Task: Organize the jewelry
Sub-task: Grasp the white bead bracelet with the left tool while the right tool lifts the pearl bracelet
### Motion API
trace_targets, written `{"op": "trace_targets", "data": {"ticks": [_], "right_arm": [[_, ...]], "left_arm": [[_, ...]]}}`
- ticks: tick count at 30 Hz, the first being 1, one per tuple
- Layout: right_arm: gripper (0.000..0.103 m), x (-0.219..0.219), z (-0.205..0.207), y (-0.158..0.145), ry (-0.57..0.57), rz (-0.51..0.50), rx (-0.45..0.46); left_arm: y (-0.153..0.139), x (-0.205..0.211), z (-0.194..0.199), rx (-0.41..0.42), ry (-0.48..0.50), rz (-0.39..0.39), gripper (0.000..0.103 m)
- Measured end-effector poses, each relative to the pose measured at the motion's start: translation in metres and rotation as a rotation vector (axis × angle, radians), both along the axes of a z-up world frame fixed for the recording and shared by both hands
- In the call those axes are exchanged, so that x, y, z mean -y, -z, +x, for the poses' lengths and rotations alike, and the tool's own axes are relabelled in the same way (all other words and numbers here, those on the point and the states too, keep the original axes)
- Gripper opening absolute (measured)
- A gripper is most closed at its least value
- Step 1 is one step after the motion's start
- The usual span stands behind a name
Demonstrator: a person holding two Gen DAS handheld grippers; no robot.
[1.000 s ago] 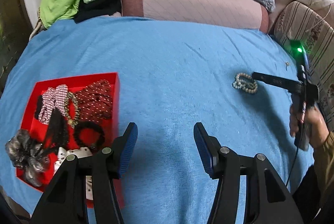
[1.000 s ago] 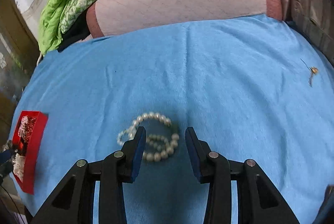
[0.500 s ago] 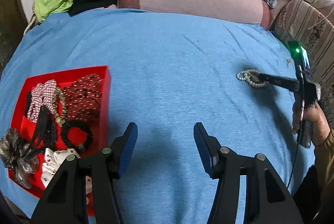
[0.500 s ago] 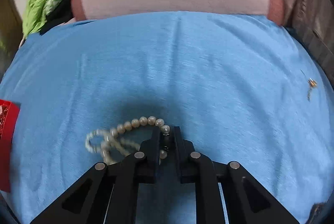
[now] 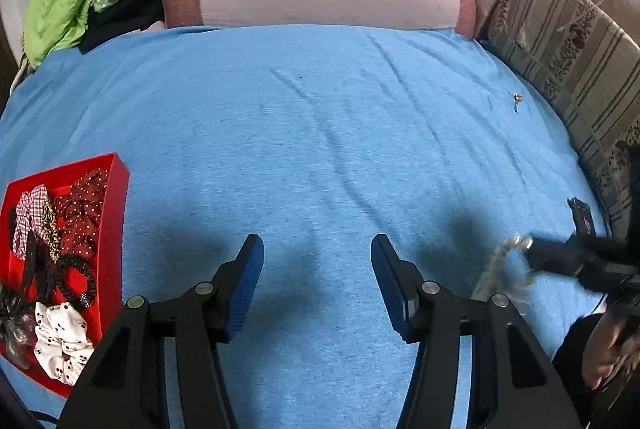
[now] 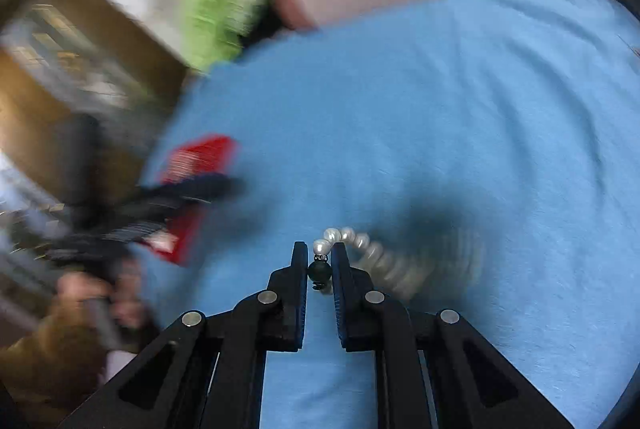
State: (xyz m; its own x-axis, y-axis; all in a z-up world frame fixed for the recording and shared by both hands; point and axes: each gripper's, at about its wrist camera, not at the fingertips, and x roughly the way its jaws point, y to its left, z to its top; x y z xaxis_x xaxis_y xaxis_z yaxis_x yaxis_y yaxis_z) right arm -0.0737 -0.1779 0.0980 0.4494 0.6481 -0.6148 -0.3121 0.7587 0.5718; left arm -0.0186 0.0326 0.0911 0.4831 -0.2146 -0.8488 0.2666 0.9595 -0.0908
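The right tool (image 6: 319, 263) is pinching the pearl necklace (image 6: 362, 243) at its tips, jaws nearly together, with a dark green bead and a small metal link caught between the blue pads. White, slightly uneven pearls are arching up over the right finger and trailing off to the right in a blurred, doubled loop, dangling clear of the blue bed sheet (image 6: 460, 101) with its shadow lying on the cloth beneath. In the left wrist view the same strand (image 5: 502, 269) is showing as a pale, smeared streak hanging from the dark tip of the right tool (image 5: 532, 255) near the right edge of the bed.

The left tool (image 5: 317, 283) is hovering wide open over the near middle of the sheet (image 5: 320, 133), gripping nothing.

Over at the near left edge of the bed, the red tray (image 5: 114, 217) is sitting full of hair accessories: a maroon polka-dot scrunchie (image 5: 82, 217) at its far end, a checked pink-and-white scrunchie (image 5: 28, 217) beside it, a black hair tie (image 5: 78, 279) in the middle, a white scrunchie with dark dots (image 5: 60, 343) at the near end, and a grey, glossy one (image 5: 12, 325) spilling over the left rim. A tiny metal piece, too small to name, (image 5: 517, 97) is lying alone near the far right edge of the sheet.
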Motion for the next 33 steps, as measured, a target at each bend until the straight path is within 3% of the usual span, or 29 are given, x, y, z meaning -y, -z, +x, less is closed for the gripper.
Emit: {"op": "trace_targets", "data": {"ticks": [3,5,10,20,22,26,31,33], "right_arm": [[0.013,0.016,0.004,-0.003,0.051,0.009,0.014],[0.013,0.025,0.009,0.006,0.134,-0.115,-0.008],[0.013,0.041,0.019,0.025,0.230,-0.253,-0.069],[0.014,0.054,0.035,0.050,0.271,-0.320,-0.180],[0.019,0.055,0.032,0.052,0.277,-0.326,-0.185],[0.037,0.056,0.023,0.055,0.282,-0.348,-0.181],[0.038,0.050,0.023,0.057,0.281,-0.366,-0.175],[0.038,0.048,0.023,0.058,0.284,-0.371,-0.174]], "left_arm": [[-0.002,0.004,-0.002,0.003,0.014,0.005,0.055],[0.000,0.008,-0.001,-0.003,0.019,0.007,0.055],[0.009,0.022,-0.003,-0.036,0.054,-0.020,0.055],[0.052,0.072,-0.044,-0.123,0.251,-0.032,0.055],[0.059,0.078,-0.052,-0.132,0.288,-0.013,0.055],[0.061,0.086,-0.064,-0.081,0.332,0.051,0.055],[0.063,0.087,-0.073,-0.054,0.348,0.071,0.053],[0.063,0.088,-0.078,-0.040,0.345,0.075,0.047]]}}
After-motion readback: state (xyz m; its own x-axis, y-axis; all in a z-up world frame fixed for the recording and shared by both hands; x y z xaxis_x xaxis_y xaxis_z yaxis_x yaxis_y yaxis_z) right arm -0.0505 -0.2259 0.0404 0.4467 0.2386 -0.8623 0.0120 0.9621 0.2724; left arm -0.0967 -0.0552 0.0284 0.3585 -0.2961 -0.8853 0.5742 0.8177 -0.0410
